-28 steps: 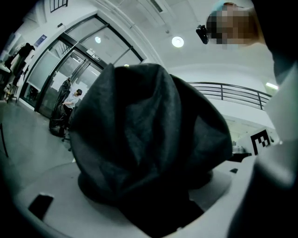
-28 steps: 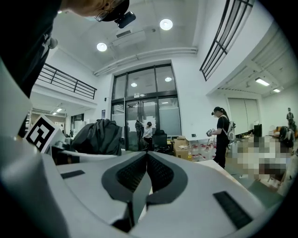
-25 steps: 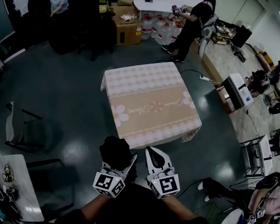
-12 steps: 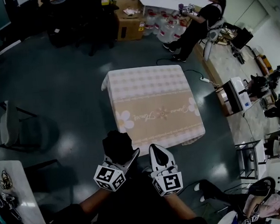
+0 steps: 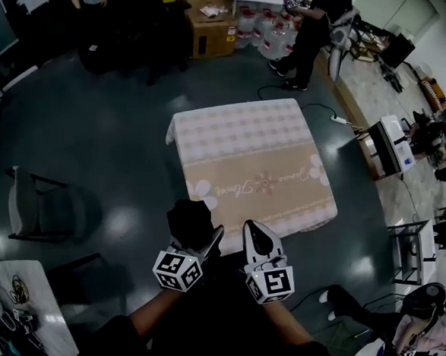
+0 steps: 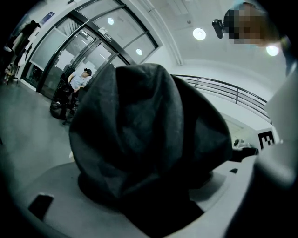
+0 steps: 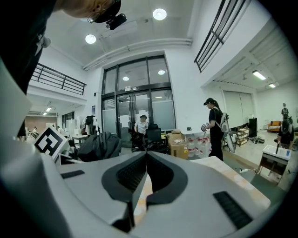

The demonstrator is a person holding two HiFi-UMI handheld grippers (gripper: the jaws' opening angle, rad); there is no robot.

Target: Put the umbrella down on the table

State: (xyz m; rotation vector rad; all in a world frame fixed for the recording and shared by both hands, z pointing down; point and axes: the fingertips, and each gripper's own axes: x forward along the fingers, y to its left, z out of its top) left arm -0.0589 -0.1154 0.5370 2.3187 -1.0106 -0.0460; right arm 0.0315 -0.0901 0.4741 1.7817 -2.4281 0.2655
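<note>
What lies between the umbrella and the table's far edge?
Only bare tablecloth, as the head view shows. The umbrella, held in the left tongs, is by the cloth's near-left corner.

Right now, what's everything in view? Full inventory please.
table: 1, pink and beige flowered cloth, centre of the floor
umbrella: 1, black, folded, in the left tool, by the table's near edge
chair: 1, grey, left of the table
cardboard box: 1, brown, beyond the table
water bottles: several, clear, right of the box
person: 1, dark clothes, standing by the bottles
side table: 1, white, lower left
left tool: white, shut on the umbrella
right tool: white, jaws together, empty
</note>
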